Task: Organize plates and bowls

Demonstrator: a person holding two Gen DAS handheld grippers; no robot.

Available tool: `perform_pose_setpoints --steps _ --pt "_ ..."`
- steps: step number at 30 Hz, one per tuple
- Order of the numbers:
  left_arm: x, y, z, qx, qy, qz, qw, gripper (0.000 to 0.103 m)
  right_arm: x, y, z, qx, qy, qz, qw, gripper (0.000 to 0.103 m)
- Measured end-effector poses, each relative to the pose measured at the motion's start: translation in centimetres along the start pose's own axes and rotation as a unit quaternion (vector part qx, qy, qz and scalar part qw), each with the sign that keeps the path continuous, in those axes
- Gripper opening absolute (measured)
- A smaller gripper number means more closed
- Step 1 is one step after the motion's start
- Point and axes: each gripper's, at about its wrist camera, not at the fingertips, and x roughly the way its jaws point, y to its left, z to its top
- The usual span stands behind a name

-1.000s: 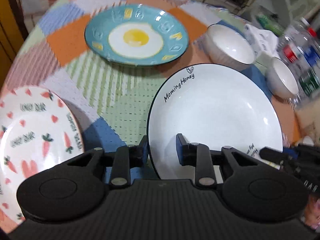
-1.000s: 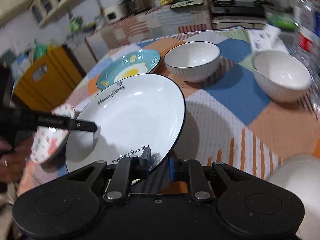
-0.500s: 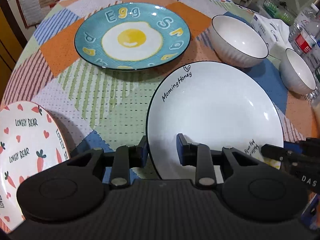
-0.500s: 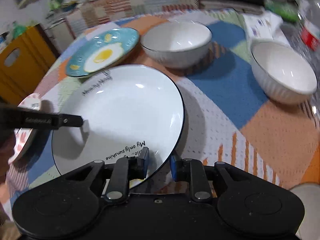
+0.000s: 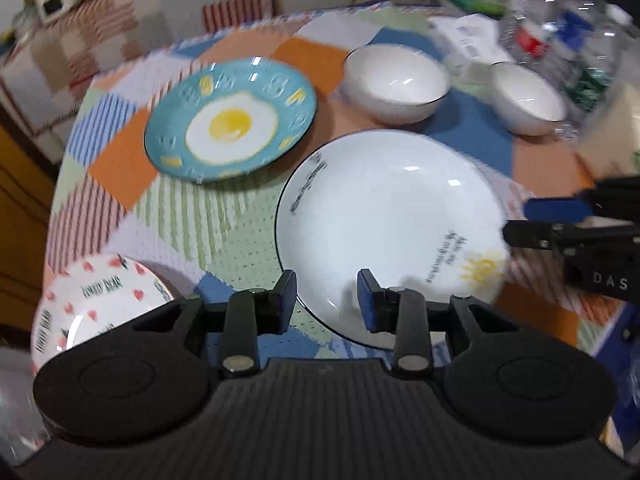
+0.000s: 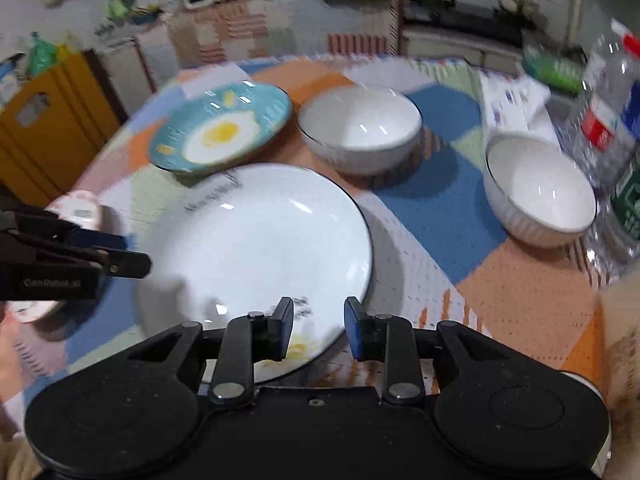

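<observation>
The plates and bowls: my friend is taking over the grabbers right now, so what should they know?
Left gripper: jaws open, just been opening, above the near rim of the big white plate, not gripping it.
Right gripper: jaws open, just been opening, rim between them but free.
White plate lies flat on the tablecloth. Egg plate is behind it, carrot plate at the near left, two white bowls at the back right.
Done: white plate set down.
Left: nothing is stacked yet; gather plates together, bowls together.

"DAS" on right gripper (image 5: 532, 216), "LOVELY BEAR" on carrot plate (image 5: 100, 300)
</observation>
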Motion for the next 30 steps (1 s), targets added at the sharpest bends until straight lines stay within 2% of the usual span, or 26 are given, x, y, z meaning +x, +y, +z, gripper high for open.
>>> perform_pose_setpoints --steps 3,8,12,15,21,25,28,30 --pt "-3.0 0.0 -0.2 -0.001 -0.028 -0.012 0.9995 0.042 -2.3 1.1 0.4 -0.021 -0.018 0.026 0.999 0.035" --pt "-7.3 -0.2 -0.6 0.004 -0.042 -0.016 0.999 0.042 -5.7 3.6 0.6 -0.078 -0.047 0.048 0.995 0.035" --pt "-9.7 -0.1 -1.4 0.015 -0.038 -0.008 0.9991 0.046 -8.0 5.3 1.3 -0.114 -0.056 0.063 0.99 0.039" --pt "-11.2 0.6 -2.4 0.027 -0.018 0.005 0.9995 0.048 -9.8 6.7 1.5 -0.132 -0.061 0.08 0.986 0.044" --pt "-13.9 3.6 -5.2 0.04 0.016 0.034 0.9985 0.054 -12.3 9.8 1.7 -0.167 -0.063 0.132 0.975 0.045" --pt "-15.0 6.0 -6.8 0.014 0.008 0.05 0.9986 0.068 -13.0 12.0 1.5 -0.19 -0.069 0.17 0.965 0.052" --pt "-15.1 7.2 -7.7 0.016 0.011 0.055 0.9983 0.069 -12.4 13.5 1.3 -0.188 -0.056 0.187 0.962 0.054" --pt "-15.3 8.1 -8.3 0.019 -0.005 0.046 0.9987 0.07 -11.9 14.4 1.0 -0.192 -0.048 0.193 0.961 0.056"
